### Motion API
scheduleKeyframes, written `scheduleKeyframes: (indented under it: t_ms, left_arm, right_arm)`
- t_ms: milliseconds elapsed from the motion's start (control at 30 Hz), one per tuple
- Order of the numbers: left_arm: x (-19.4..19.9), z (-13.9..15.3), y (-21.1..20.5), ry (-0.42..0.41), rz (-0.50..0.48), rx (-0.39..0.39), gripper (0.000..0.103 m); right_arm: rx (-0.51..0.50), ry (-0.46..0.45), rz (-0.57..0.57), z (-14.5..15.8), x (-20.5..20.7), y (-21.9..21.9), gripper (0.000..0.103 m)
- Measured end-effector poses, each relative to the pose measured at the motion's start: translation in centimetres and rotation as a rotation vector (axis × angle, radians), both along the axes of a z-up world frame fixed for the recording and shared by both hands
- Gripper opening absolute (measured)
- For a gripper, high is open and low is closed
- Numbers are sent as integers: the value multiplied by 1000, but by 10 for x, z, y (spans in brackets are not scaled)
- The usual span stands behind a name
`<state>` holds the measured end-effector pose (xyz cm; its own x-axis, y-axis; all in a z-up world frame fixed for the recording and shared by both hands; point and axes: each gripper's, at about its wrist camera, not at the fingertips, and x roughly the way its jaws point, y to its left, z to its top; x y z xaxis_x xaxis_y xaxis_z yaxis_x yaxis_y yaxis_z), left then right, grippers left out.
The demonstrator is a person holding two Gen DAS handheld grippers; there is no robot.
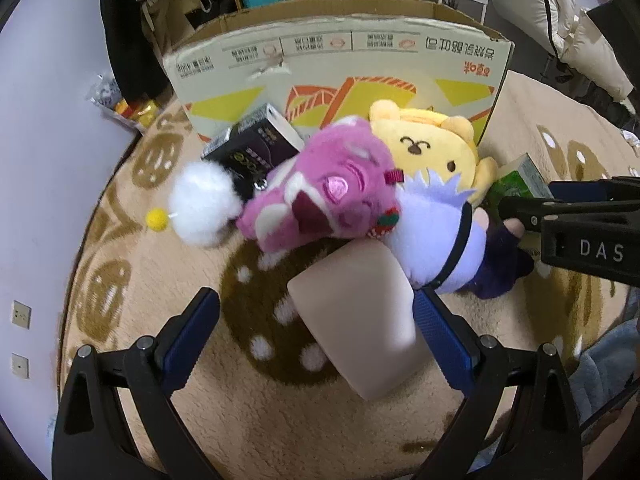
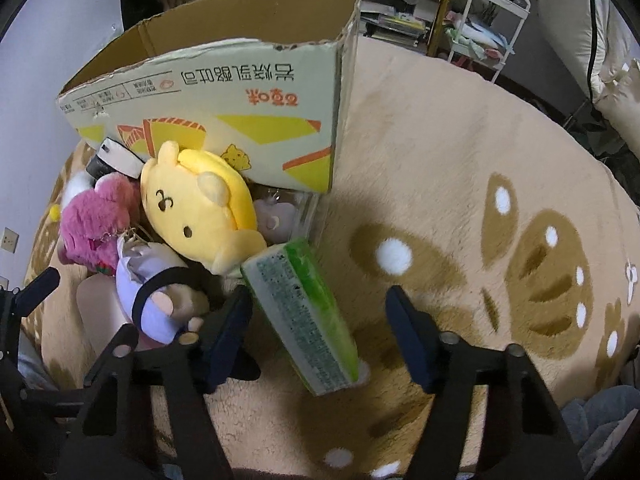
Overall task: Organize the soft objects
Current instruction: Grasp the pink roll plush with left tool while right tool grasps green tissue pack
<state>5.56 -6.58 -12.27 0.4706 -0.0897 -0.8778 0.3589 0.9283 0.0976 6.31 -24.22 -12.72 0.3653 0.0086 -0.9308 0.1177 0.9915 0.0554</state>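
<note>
Underneath it all lay the beige rug (image 2: 440, 152), and on it stood the cardboard box (image 1: 340, 60), open at the top. Against its front wall the soft things were heaped: a yellow bear (image 2: 192, 212), a pink plush (image 1: 320, 196), a purple doll (image 1: 436, 236) and a white pompom (image 1: 200, 208), with a black carton (image 1: 248, 140) and a green carton (image 2: 308, 320) mixed in. A pale cushion (image 1: 356, 320) lay nearest. The left claw (image 1: 316, 336) hung released, its jaws straddling the cushion without pressing it. The right claw (image 2: 320, 336) was also unclenched, the green carton between its jaws. Sorting looked barely begun; next, the left jaws would need to clench the cushion and lift it toward the box.
</note>
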Motion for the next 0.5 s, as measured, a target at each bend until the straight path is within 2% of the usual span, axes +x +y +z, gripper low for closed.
scheduleKeyframes:
  t_ms: [67, 400, 467, 500]
  left_arm:
    - [1, -1, 2, 6, 0, -6, 96]
    - [0, -4, 1, 27, -6, -18, 95]
    - [2, -7, 2, 44, -12, -35, 85]
    - [3, -8, 2, 56, -17, -49, 81]
  right_arm:
    - [3, 13, -1, -3, 0, 0, 60]
    - [13, 34, -5, -6, 2, -2, 58]
    - [26, 37, 0, -6, 3, -4, 44]
    - [29, 42, 3, -7, 4, -3, 42]
